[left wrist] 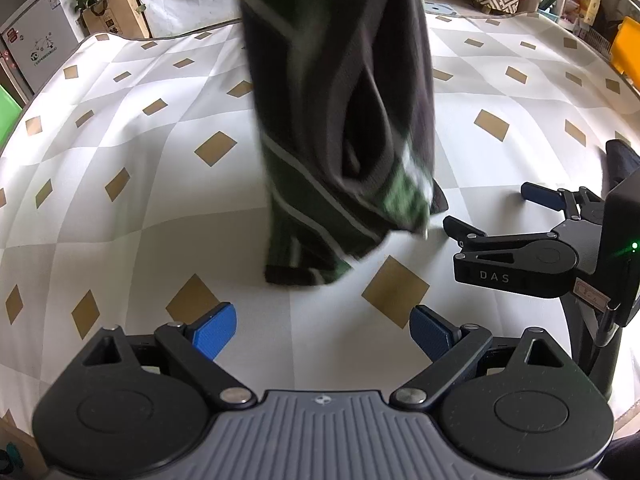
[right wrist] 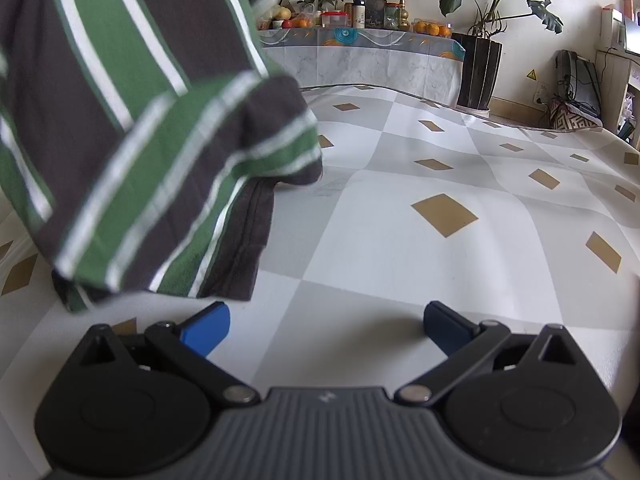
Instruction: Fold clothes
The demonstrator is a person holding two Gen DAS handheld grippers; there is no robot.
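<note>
Left gripper (left wrist: 322,332) is seen up close with jaws spread wide, nothing gripped; same for the right gripper (right wrist: 326,330). Just past them a striped green-and-grey garment (left wrist: 340,120) is hung from above, motion-blurred, its hem brushing the checkered table (left wrist: 140,208). Plants are spotted behind.

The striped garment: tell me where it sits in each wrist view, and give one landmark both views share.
Left wrist: the striped garment hangs blurred down the upper centre, its lower end at the sheet, left of the right gripper.
Right wrist: it fills the upper left, its hem near the sheet.
Shared landmark: the checked sheet with tan diamonds.
</note>
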